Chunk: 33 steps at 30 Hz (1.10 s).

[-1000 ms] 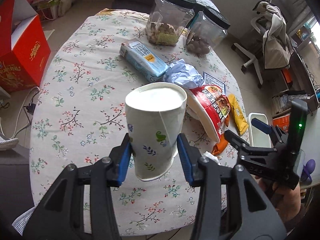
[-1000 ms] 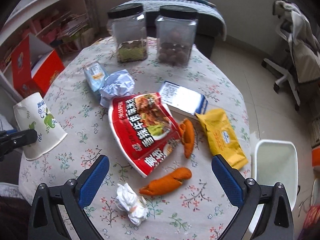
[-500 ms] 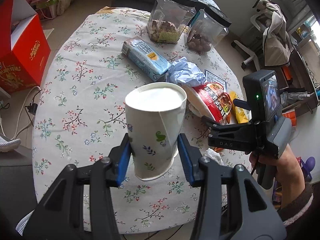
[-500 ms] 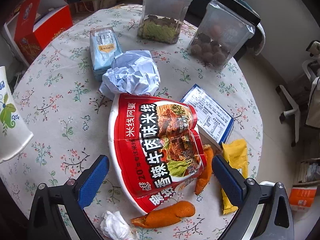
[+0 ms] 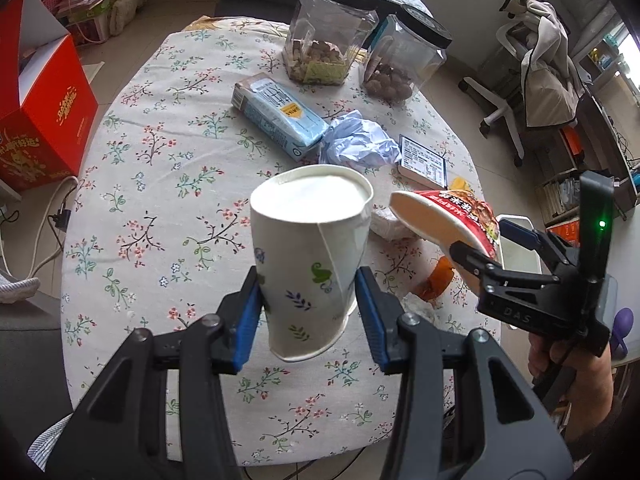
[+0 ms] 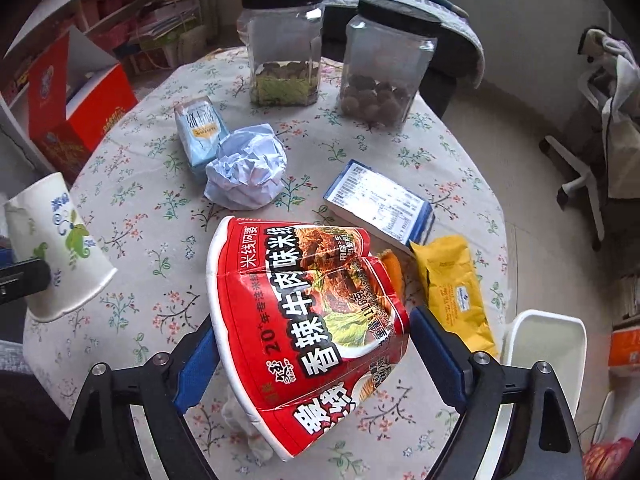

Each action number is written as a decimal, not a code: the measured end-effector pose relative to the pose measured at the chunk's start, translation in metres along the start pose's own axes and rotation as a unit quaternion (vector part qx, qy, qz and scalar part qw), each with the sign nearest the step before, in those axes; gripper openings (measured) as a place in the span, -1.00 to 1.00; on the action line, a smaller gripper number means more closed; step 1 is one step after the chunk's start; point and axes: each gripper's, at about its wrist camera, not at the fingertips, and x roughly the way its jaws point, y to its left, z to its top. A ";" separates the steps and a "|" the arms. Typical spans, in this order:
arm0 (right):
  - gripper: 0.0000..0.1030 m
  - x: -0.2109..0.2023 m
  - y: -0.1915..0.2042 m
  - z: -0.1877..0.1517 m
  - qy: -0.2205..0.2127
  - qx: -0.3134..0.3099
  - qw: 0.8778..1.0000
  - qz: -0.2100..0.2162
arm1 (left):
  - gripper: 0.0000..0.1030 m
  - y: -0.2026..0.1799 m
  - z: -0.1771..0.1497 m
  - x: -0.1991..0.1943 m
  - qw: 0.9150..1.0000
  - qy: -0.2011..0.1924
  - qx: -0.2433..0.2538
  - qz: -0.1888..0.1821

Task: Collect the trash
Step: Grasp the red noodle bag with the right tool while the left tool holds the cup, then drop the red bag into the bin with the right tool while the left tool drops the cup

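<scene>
- The left gripper (image 5: 308, 312), black with blue pads, pinches a white paper cup with green and blue leaf prints (image 5: 310, 256) by its lower wall, holding it mouth-up and tilted, clear of the flowered tablecloth (image 5: 160, 184)
- The right gripper (image 6: 312, 352) has its jaws closing around a crushed red and white instant noodle bowl (image 6: 304, 316); both blue pads sit at the bowl's sides, and in the left wrist view the bowl (image 5: 448, 220) is off the table
- A person's hand (image 5: 568, 364) holding the right gripper is partly cut off at the edge of the left wrist view
- Under the bowl, a small white crumpled tissue (image 6: 240, 412) is mostly hidden, and the orange peel (image 6: 394, 268) shows only as a sliver behind it
- A white plastic bin (image 6: 544, 340) stands beside the table's right edge, its lower part covered by the gripper arm
- On the table, beyond both grippers: 1 ball of crumpled pale blue paper (image 6: 248, 168), 1 light blue tissue pack (image 6: 200, 132) touching it, 1 blue and white flat box (image 6: 380, 204), 1 yellow foil sachet (image 6: 452, 288)
- 2 clear plastic jars with black lids (image 6: 284, 44) stand at the far edge; their contents are hard to identify
- 1 red cardboard box (image 5: 44, 112) stands on the floor to the left
</scene>
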 end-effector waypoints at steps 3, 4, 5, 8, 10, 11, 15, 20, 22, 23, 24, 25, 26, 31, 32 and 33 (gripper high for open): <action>0.55 -0.024 -0.018 -0.014 -0.014 0.031 0.999 0.008 | -0.06 -0.013 -0.002 0.002 1.000 -0.002 0.013 0.000; -0.08 -0.030 -0.025 -0.020 -0.017 0.042 0.999 0.009 | -0.06 -0.018 -0.002 0.003 1.000 -0.001 0.016 -0.001; -0.49 -0.036 -0.035 -0.025 -0.017 0.058 0.998 0.016 | -0.06 -0.022 -0.004 0.004 1.000 0.000 0.020 -0.001; -0.62 -0.049 -0.060 -0.043 -0.024 0.110 0.993 0.039 | -0.06 -0.036 -0.008 0.008 0.999 0.004 0.033 -0.001; -0.77 -0.052 -0.071 -0.055 -0.027 0.123 0.991 0.036 | -0.06 -0.042 -0.010 0.012 0.999 0.006 0.040 0.001; -0.80 -0.052 -0.074 -0.061 -0.027 0.128 0.991 0.039 | -0.06 -0.045 -0.011 0.013 0.999 0.006 0.043 0.002; -0.81 -0.047 -0.087 -0.083 -0.033 0.150 0.987 0.057 | -0.06 -0.051 -0.012 0.017 0.999 0.007 0.048 0.007; 0.47 -0.037 -0.100 -0.088 -0.028 0.182 0.979 0.086 | -0.06 -0.052 -0.013 0.021 0.999 0.012 0.046 0.010; 0.62 -0.039 -0.106 -0.086 -0.046 0.198 0.974 0.099 | -0.06 -0.051 -0.013 0.023 0.999 0.015 0.046 0.010; 0.62 -0.039 -0.109 -0.084 -0.048 0.207 0.971 0.107 | -0.06 -0.050 -0.013 0.023 0.999 0.016 0.046 0.010; 0.62 -0.038 -0.112 -0.082 -0.050 0.218 0.967 0.120 | -0.06 -0.050 -0.013 0.024 0.999 0.017 0.046 0.010; 0.62 -0.038 -0.114 -0.080 -0.054 0.231 0.962 0.134 | -0.06 -0.049 -0.013 0.024 0.999 0.018 0.045 0.011; 0.62 -0.037 -0.115 -0.079 -0.054 0.239 0.958 0.146 | -0.06 -0.048 -0.013 0.024 0.999 0.018 0.044 0.011; 0.61 -0.028 -0.094 -0.064 -0.041 0.213 0.967 0.133 | -0.05 -0.042 -0.011 0.025 0.999 0.020 0.040 0.016; 0.51 -0.025 -0.087 -0.062 -0.036 0.199 0.973 0.114 | -0.05 -0.040 -0.010 0.026 0.999 0.021 0.040 0.017; 0.37 -0.021 -0.081 -0.061 -0.028 0.186 0.978 0.091 | -0.05 -0.039 -0.010 0.026 0.999 0.021 0.039 0.017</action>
